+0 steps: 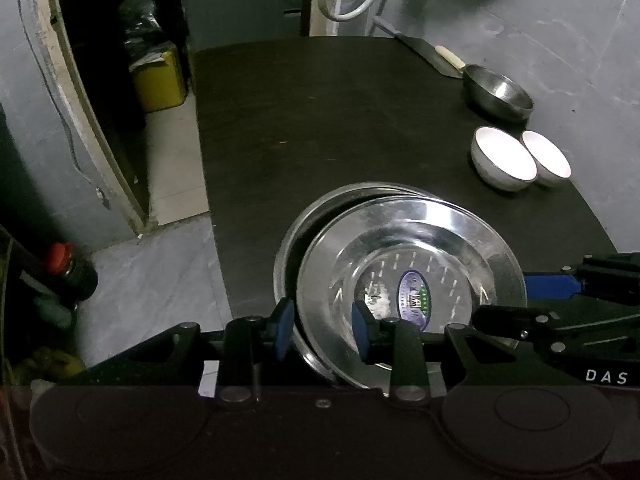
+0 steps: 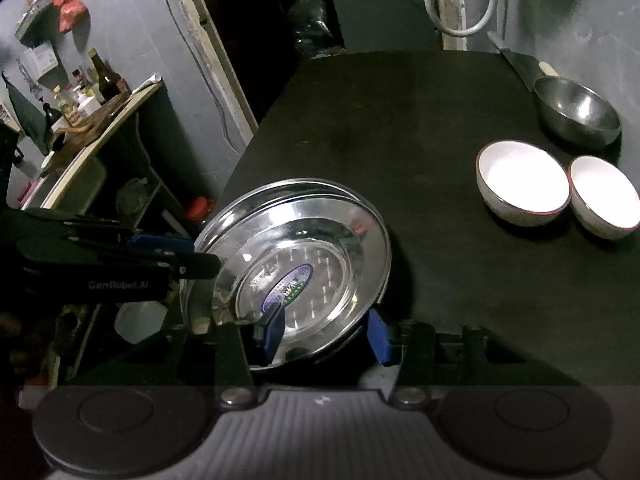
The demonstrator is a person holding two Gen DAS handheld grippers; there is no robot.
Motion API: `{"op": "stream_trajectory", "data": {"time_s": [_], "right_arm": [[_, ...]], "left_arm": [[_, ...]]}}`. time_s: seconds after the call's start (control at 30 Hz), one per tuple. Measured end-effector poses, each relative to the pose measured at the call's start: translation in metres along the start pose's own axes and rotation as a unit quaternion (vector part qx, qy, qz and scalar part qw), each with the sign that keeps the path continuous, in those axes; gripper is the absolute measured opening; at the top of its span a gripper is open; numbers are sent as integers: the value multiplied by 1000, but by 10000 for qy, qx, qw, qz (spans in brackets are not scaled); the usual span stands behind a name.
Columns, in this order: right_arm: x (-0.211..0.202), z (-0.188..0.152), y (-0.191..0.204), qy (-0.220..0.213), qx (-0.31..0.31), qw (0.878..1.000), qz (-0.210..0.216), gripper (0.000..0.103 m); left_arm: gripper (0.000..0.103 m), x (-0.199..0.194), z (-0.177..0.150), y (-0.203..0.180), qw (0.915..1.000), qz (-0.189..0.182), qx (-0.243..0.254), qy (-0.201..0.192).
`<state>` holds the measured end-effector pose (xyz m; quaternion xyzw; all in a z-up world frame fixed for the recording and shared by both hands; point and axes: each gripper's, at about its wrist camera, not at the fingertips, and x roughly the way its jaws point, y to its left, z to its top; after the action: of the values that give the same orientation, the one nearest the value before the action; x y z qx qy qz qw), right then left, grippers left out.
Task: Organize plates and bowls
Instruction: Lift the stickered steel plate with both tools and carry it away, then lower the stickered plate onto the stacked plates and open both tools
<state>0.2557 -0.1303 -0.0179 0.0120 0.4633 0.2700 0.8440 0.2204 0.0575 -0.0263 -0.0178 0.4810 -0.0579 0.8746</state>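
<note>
A stack of steel plates (image 1: 404,256) sits near the front of the black table (image 1: 320,120); the top plate carries a round sticker and lies shifted on the one under it. My left gripper (image 1: 324,330) straddles the stack's near rim, one blue pad outside and one inside, with a gap left. My right gripper (image 2: 326,334) straddles the stack's (image 2: 304,256) near rim the same way. The right gripper also shows in the left wrist view (image 1: 560,284) at the plates' right edge. Two white bowls (image 2: 522,188) and a steel bowl (image 2: 576,114) stand at the right.
A knife (image 1: 436,56) lies beyond the steel bowl at the table's far right. Left of the table the floor drops away; a yellow container (image 1: 160,80), a red-capped bottle (image 1: 68,268) and a cluttered shelf (image 2: 92,120) stand there.
</note>
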Motion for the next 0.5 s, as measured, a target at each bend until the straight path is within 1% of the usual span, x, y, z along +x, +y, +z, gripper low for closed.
{"op": "stream_trajectory", "data": {"time_s": [0.2, 0.3, 0.4, 0.47, 0.5], "right_arm": [[2, -1, -2, 39, 20, 10000, 18, 53], [3, -1, -2, 41, 18, 10000, 36, 56], [6, 0, -1, 50, 15, 10000, 48, 60], [8, 1, -2, 79, 7, 10000, 55, 63], [10, 2, -2, 93, -5, 9999, 60, 65]], "left_arm": [[34, 2, 2, -2, 10000, 6, 38, 12], [39, 1, 2, -2, 10000, 46, 27, -5], [51, -1, 3, 2, 9999, 129, -40, -61], [60, -3, 4, 5, 9997, 194, -100, -125], [62, -4, 5, 6, 9996, 217, -126, -147]]}}
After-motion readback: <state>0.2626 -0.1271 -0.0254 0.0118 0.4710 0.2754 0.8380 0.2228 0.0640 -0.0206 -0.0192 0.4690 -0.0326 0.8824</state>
